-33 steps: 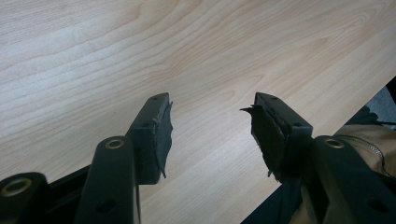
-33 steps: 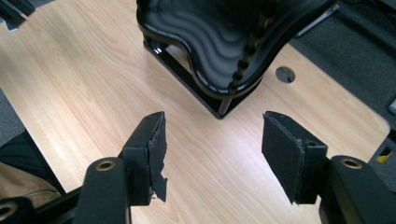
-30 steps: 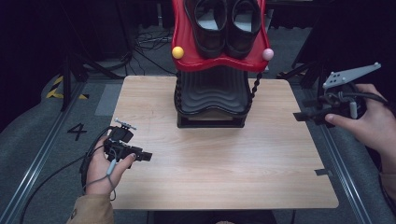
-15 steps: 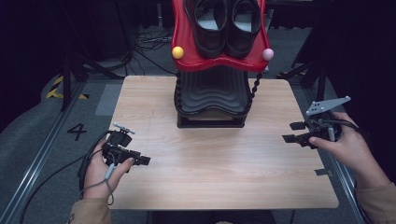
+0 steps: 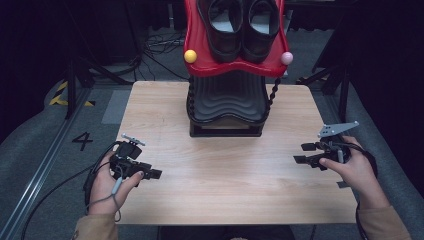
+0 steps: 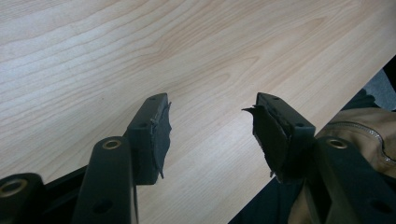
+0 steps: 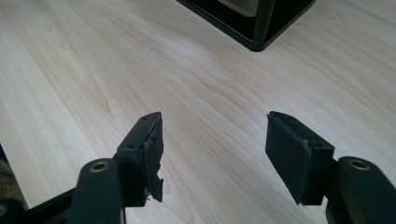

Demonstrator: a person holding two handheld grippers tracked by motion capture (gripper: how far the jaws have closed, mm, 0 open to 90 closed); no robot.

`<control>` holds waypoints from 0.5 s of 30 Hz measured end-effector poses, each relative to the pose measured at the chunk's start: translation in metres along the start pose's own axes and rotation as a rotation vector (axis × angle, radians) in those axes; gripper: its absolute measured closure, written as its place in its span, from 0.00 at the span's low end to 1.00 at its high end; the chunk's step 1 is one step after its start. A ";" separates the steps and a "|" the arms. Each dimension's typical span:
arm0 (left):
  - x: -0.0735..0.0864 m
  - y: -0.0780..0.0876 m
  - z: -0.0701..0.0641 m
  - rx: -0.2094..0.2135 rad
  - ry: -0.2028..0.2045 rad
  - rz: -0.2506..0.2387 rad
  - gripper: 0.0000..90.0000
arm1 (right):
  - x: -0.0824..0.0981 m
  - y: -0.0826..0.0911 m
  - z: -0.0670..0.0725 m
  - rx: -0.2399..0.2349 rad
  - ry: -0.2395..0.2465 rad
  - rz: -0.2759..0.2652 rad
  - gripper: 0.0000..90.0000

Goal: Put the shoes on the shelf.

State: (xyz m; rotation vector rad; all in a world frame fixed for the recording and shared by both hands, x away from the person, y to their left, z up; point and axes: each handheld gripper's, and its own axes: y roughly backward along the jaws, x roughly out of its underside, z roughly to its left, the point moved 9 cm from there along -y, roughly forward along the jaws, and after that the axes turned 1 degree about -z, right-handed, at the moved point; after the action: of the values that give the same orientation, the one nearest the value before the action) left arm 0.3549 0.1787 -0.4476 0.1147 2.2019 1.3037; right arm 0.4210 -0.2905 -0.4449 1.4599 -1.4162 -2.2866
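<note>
Two black jaws come up from the bottom, and they are wide apart. The right gripper [image 7: 212, 156] has nothing between them. The soft pads [image 7: 286, 154] look worn and torn at the edges. Under them is a light wooden tabletop [image 7: 116, 70]. At the top sits the corner of a black stand [image 7: 252, 25], resting on the wood.

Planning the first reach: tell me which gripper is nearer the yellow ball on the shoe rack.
Left. The left gripper sits below-left of the yellow ball; the right gripper is farther, across the table's right side.
</note>
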 end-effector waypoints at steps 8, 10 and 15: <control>-0.001 -0.003 0.001 0.005 0.000 -0.002 0.52 | 0.020 -0.022 -0.010 -0.002 -0.024 0.059 0.41; 0.000 -0.004 0.002 -0.001 -0.001 0.006 0.52 | 0.026 -0.028 -0.012 0.003 -0.034 0.076 0.41; 0.001 -0.010 0.005 0.001 0.006 0.018 0.52 | 0.045 -0.044 -0.020 0.032 -0.046 0.144 0.41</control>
State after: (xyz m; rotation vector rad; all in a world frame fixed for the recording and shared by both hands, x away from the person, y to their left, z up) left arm 0.3589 0.1776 -0.4577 0.1321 2.2115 1.3139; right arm 0.4287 -0.3008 -0.5098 1.2755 -1.5229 -2.2344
